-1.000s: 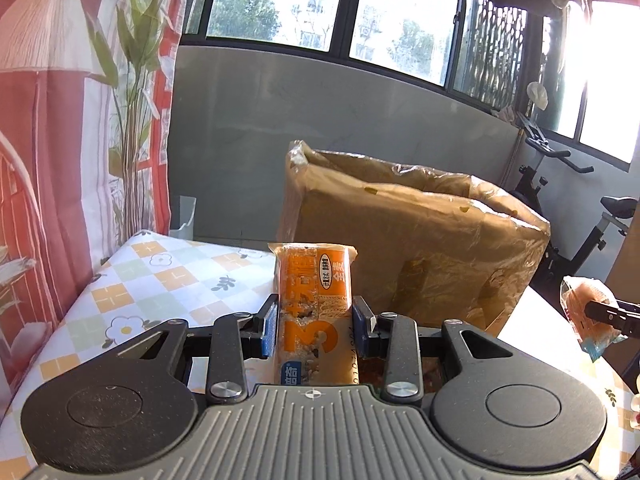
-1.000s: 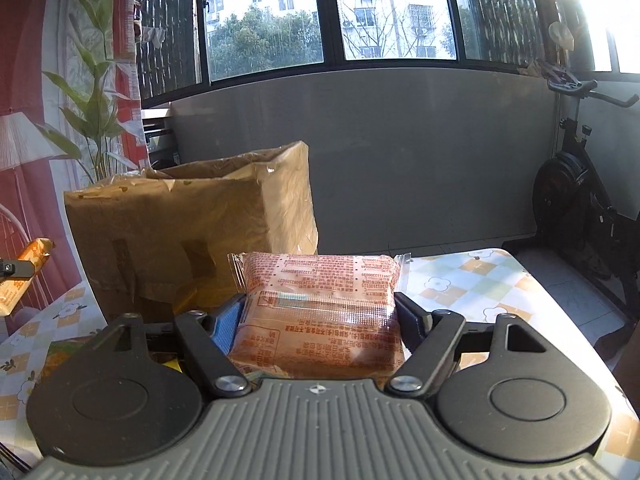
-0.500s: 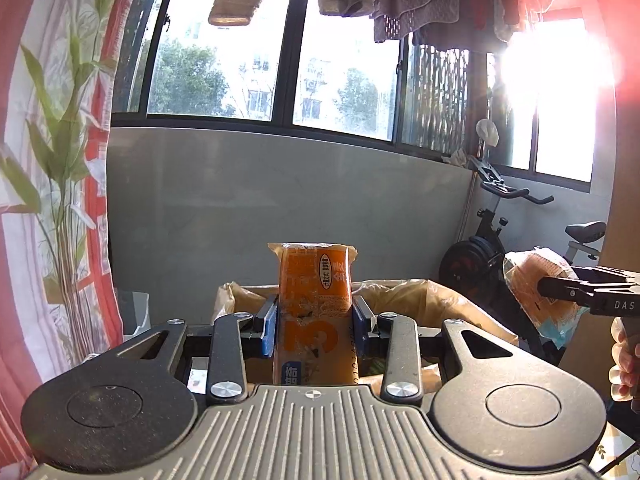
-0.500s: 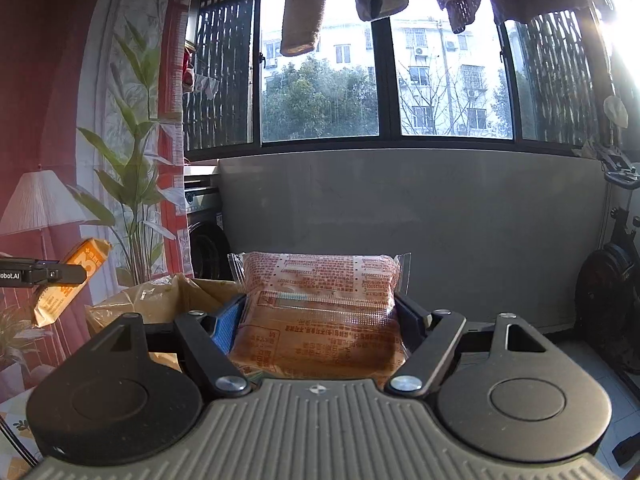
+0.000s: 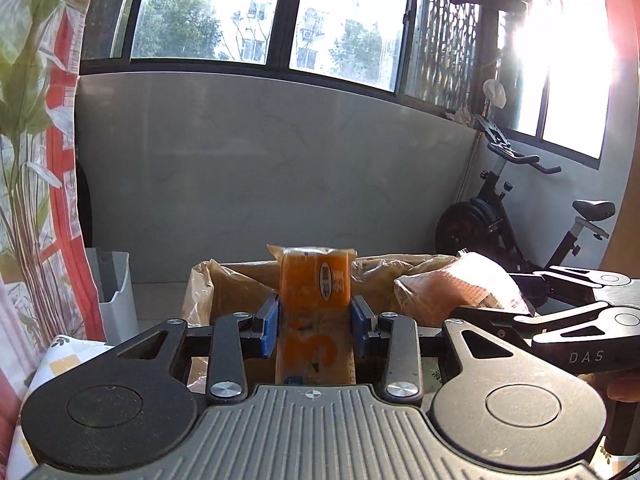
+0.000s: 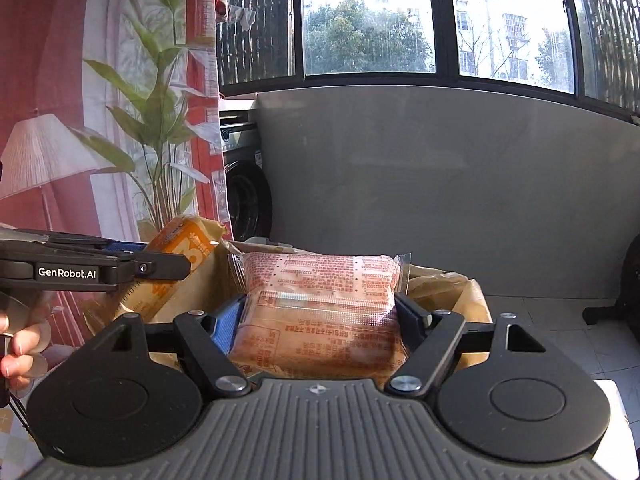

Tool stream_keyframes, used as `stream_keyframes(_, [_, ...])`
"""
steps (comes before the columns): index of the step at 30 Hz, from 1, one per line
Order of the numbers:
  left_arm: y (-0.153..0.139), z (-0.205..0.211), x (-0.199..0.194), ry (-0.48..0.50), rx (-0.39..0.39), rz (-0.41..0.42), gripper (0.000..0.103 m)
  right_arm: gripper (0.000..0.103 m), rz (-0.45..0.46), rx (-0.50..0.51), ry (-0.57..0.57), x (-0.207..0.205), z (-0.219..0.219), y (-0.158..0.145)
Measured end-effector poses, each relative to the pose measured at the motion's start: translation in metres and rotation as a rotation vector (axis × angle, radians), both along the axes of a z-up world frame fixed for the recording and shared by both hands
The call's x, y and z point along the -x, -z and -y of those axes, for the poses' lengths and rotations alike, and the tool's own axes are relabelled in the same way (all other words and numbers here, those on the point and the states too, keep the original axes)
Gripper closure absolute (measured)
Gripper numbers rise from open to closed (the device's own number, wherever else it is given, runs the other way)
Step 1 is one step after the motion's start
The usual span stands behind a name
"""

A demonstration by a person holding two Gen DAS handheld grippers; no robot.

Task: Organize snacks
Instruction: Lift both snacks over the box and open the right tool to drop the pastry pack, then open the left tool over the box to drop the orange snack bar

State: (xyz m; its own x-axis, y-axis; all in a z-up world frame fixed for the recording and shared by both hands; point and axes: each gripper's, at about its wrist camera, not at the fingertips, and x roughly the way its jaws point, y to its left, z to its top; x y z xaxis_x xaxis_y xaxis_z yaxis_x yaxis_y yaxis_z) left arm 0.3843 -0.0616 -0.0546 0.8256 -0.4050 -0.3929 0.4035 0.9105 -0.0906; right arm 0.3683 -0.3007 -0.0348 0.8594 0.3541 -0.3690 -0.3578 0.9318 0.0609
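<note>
My left gripper (image 5: pixel 315 320) is shut on a tall orange snack pack (image 5: pixel 316 288), held upright over the open cardboard box (image 5: pixel 232 280). My right gripper (image 6: pixel 320 320) is shut on a wide orange-red snack pack (image 6: pixel 320 304), also above the box (image 6: pixel 448 284). In the left wrist view the right gripper (image 5: pixel 492 312) and its pack (image 5: pixel 460 284) sit close on the right. In the right wrist view the left gripper (image 6: pixel 160 266) and its orange pack (image 6: pixel 180 264) sit close on the left. The inside of the box is hidden.
A table with a checked flower cloth (image 5: pixel 60 360) carries the box. A grey bin (image 5: pixel 112 284) stands at the left by a red curtain (image 5: pixel 60 200). An exercise bike (image 5: pixel 520 216) stands at the right. A grey wall (image 5: pixel 280 160) lies behind.
Both grippers have risen from beside the box to above its open top and have come closer together, each still holding its pack.
</note>
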Motion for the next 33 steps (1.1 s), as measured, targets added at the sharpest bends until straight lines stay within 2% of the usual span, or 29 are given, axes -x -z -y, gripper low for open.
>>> stream_keyframes(1, [0.0,-0.001,-0.002,0.009,-0.003,0.008,0.06,0.025,-0.008,-0.001,-0.005,-0.003,-0.002,0.002])
stream_keyframes(2, [0.0,-0.001,-0.003,0.018,-0.004,0.015,0.049,0.025,-0.015,-0.004,-0.009,-0.004,-0.004,0.004])
stream_keyframes(4, [-0.001,-0.004,-0.004,0.018,0.002,0.024,0.04,0.024,-0.032,-0.013,-0.012,-0.008,-0.005,0.009])
stream_keyframes(8, [-0.003,-0.012,0.006,0.013,0.011,0.02,0.04,0.023,-0.051,-0.063,-0.014,-0.007,0.0,0.013])
stream_keyframes(12, [-0.006,-0.02,0.014,0.008,0.031,0.006,0.04,0.023,-0.024,-0.075,0.009,0.006,0.007,0.009])
stream_keyframes(18, [-0.013,-0.039,0.05,-0.003,0.06,0.017,0.037,0.023,0.007,-0.149,0.032,0.04,0.023,0.001])
stream_keyframes(23, [-0.012,-0.06,0.082,-0.049,0.077,0.015,0.037,0.023,0.036,-0.14,0.05,0.076,0.03,0.005])
stream_keyframes(29, [0.008,-0.086,0.114,-0.112,0.062,-0.025,0.037,0.023,0.052,-0.068,0.034,0.112,0.031,0.025])
stream_keyframes(33, [0.032,-0.096,0.124,-0.198,0.043,-0.088,0.037,0.023,-0.008,-0.069,0.047,0.121,0.035,0.046])
